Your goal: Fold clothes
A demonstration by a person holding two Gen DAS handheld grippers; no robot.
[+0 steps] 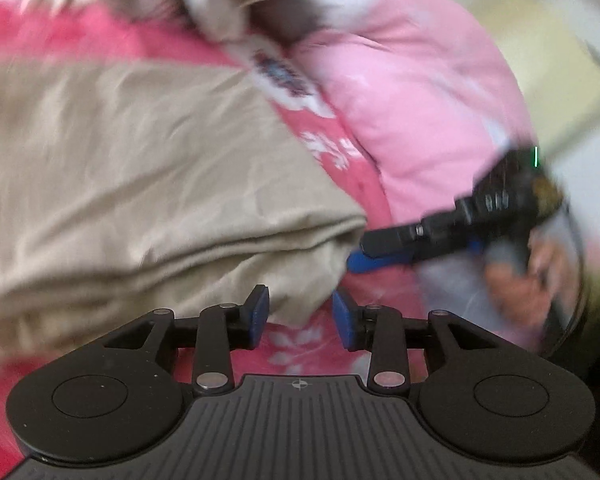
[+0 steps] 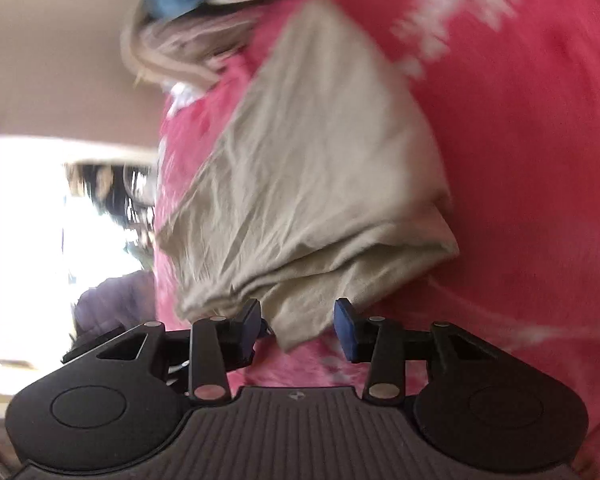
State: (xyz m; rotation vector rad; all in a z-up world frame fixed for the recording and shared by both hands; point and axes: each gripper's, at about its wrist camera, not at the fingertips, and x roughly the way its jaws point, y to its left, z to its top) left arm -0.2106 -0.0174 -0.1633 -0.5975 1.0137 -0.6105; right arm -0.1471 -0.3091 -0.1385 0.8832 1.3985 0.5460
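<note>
Both grippers, left point(image 1: 300, 318) and right point(image 2: 298, 328), part-open, gripping nothing, at the folded beige cotton garment point(image 1: 140, 168); only the left view catches the pale pink quilt point(image 1: 412, 92).

Pink floral bedspread point(image 2: 520, 160), bright window point(image 2: 20, 220), beige wall point(image 2: 52, 60)

Bed w/ pink floral sheet point(image 2: 520, 160) carries folded beige garment point(image 2: 320, 168), pink duvet point(image 1: 412, 92).

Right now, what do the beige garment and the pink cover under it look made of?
Beige garment: thin matte woven or knit fabric, probably cotton, given the fine creases and soft stacked folds. Pink cover: softer, slightly fuzzy-looking printed fabric with white flowers, though blur leaves the texture unsure.
</note>
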